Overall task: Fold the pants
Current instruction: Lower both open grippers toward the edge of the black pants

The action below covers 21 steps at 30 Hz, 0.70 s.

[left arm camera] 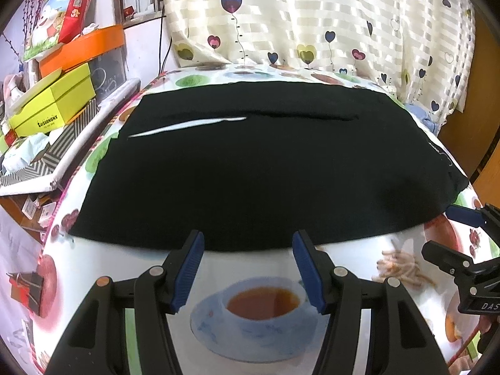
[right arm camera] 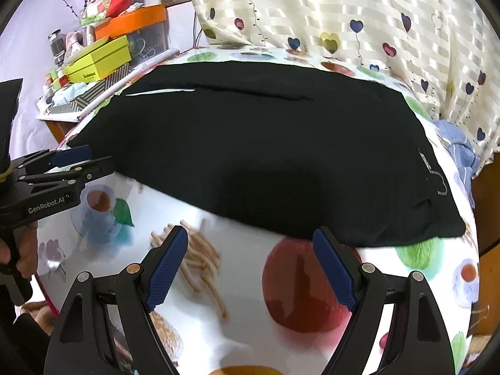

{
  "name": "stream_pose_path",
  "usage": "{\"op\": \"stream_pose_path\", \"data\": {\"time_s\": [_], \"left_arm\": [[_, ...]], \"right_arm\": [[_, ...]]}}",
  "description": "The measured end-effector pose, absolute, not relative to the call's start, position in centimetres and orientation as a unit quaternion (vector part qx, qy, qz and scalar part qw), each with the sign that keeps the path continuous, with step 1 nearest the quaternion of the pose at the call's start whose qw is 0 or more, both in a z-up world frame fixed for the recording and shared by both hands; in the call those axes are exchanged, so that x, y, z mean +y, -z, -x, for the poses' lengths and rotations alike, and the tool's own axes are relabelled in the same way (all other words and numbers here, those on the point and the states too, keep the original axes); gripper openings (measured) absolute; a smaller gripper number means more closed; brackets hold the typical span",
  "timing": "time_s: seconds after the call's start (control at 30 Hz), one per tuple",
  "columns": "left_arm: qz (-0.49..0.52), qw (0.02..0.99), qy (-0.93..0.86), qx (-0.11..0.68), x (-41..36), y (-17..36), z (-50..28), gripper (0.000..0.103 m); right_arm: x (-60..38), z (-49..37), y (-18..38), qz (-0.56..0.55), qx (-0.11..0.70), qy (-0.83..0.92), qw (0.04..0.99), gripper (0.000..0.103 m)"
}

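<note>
The black pants (left arm camera: pixel 265 162) lie flat across the printed tablecloth (left arm camera: pixel 359 268), legs side by side, with a thin white gap between them at the far left. They also fill the middle of the right wrist view (right arm camera: pixel 265 147). My left gripper (left arm camera: pixel 248 239) is open and empty, its blue pads just short of the near edge of the pants. My right gripper (right arm camera: pixel 251 237) is open and empty at the same near edge, further right. The right gripper shows at the right of the left wrist view (left arm camera: pixel 450 231); the left gripper shows at the left of the right wrist view (right arm camera: pixel 84 159).
A yellow-green box (left arm camera: pixel 53 106), an orange box (left arm camera: pixel 84 47) and packets are stacked on a shelf at the left. A heart-print curtain (left arm camera: pixel 312 15) hangs behind the table. Blue cloth (right arm camera: pixel 459 150) lies at the far right edge.
</note>
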<state>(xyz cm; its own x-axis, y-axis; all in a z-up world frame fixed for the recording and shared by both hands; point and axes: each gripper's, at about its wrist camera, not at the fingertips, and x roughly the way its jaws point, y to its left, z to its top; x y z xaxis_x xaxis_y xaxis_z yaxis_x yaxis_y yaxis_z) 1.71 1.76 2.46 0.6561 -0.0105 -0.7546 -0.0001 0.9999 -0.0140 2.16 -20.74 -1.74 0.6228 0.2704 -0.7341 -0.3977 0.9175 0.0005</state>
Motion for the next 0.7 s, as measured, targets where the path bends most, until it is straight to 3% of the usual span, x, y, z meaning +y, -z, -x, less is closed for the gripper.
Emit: {"op": "stream_pose_path", "data": {"time_s": [0.7], "left_arm": [[0.005,0.918,-0.008,0.397,5.6,-4.2,-8.9,0.062]], "right_arm": [[-20.1,-10.7,-1.2,0.081,0.373,-0.205,0.901,0.083]]}}
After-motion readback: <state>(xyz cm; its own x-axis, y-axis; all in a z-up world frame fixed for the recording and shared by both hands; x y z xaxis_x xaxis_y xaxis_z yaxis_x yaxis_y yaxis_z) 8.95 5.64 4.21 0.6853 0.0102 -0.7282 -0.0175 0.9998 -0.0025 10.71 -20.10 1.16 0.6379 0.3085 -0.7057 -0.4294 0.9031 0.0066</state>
